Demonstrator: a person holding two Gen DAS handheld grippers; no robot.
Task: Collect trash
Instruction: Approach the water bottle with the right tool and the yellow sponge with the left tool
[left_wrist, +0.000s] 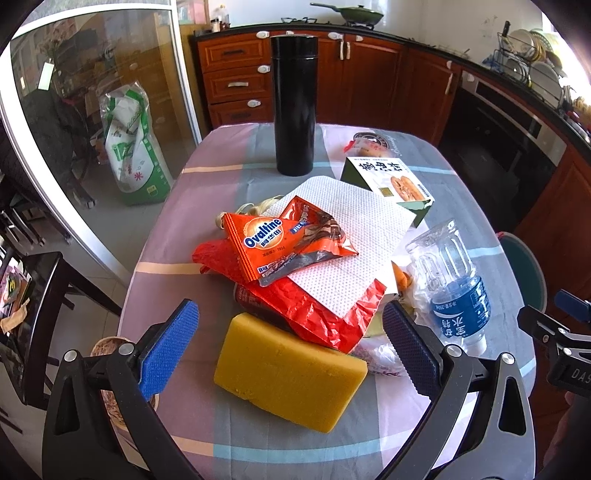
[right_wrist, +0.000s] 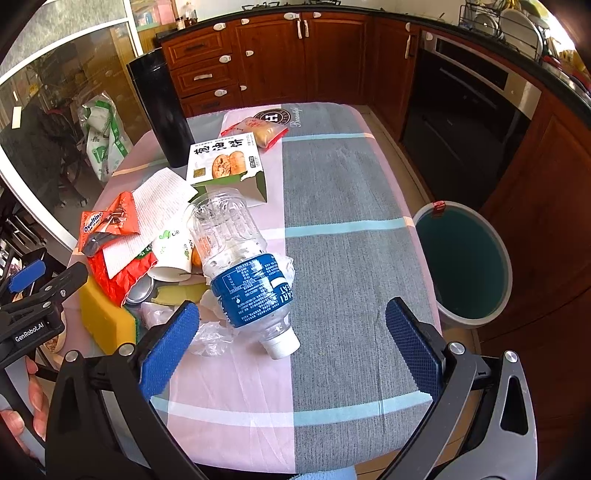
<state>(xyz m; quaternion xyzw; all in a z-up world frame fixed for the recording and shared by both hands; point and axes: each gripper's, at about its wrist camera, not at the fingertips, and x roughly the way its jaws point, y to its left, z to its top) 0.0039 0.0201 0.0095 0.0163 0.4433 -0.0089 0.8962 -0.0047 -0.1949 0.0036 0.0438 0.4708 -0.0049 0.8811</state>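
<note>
Nothing looks collected yet, as far as I can judge. My left tongs (left_wrist: 290, 347) are spread wide and empty above the near edge of the desk (right_wrist: 343, 192), straddling the yellow foam sponge block (left_wrist: 291, 380). My right tongs (right_wrist: 291, 347) are just as wide and empty, hovering by the capped neck of the clear plastic water bottle with the blue label (right_wrist: 245, 273).

The heap sits along the desk's left edge: the orange Ovaltine sachet (left_wrist: 266, 243), the white embossed paper towel (left_wrist: 354, 236), the crinkled red foil wrapper (left_wrist: 325, 314), and the opened green-and-white pastry carton (right_wrist: 225, 162) toward the far edge. The round grey bin with the teal lining (right_wrist: 469, 258) stands on the floor off the right edge and looks empty, so everything remains to be moved.
</note>
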